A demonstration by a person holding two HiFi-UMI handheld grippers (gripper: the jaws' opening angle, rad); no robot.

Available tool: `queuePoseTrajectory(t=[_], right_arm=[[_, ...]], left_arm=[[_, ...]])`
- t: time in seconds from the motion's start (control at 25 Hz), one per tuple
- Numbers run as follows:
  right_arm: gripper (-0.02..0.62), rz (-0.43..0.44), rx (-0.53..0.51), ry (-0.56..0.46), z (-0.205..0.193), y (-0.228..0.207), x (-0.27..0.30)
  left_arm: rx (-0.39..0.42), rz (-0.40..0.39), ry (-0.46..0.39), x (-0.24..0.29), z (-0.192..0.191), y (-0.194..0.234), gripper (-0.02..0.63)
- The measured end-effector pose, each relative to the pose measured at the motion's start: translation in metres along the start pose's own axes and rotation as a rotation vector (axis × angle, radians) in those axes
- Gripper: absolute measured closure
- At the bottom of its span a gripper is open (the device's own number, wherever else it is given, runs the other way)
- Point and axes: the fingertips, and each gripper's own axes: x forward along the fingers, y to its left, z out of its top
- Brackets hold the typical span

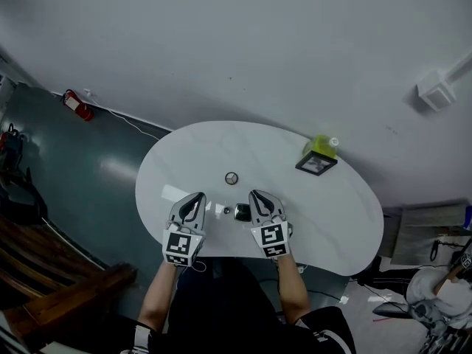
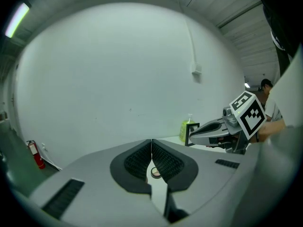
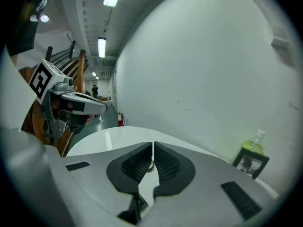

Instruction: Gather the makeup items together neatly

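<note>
Looking down from the head view, I see a white table shaped like an egg. My two grippers sit side by side at the near edge.

The left gripper has its fingers pressed together. Nothing is caught between them. The right gripper is the same, with its fingers together and nothing held.

A small dark square thing lies on the table between the two grippers, just beside the right one. I cannot tell what it is.

A little round makeup case lies farther out near the middle of the table, apart from both grippers. In the left gripper view I can see it through the small gap under the closed fingertips. It lies flat on the table ahead, and the fingers do not touch it.

A green bottle stands far off at the back right of the table. A dark picture frame stands just in front of it. Both are well apart from the makeup case.

A red fire extinguisher lies on the floor by the wall.
</note>
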Motion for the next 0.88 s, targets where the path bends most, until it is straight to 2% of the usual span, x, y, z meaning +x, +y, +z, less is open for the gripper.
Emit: queuePoseTrajectory(t=[0.24,0.6,0.88], right_arm=[[0.558,0.063,-0.006,0.069,-0.027,0.004,0.05],[0.558,0.106,0.019,0.154,-0.067,0.009,0.092],[0.558,0.124,0.025,0.184,-0.083,0.008,0.115]], left_arm=[[-0.033,-0.022,0.066,0.033,-0.034,0.018,0.586],[-0.072,-0.071,0.143,0.064,-0.081,0.028,0.586],[-0.103,-0.08,0.165,0.076,-0.097,0.03,0.586]])
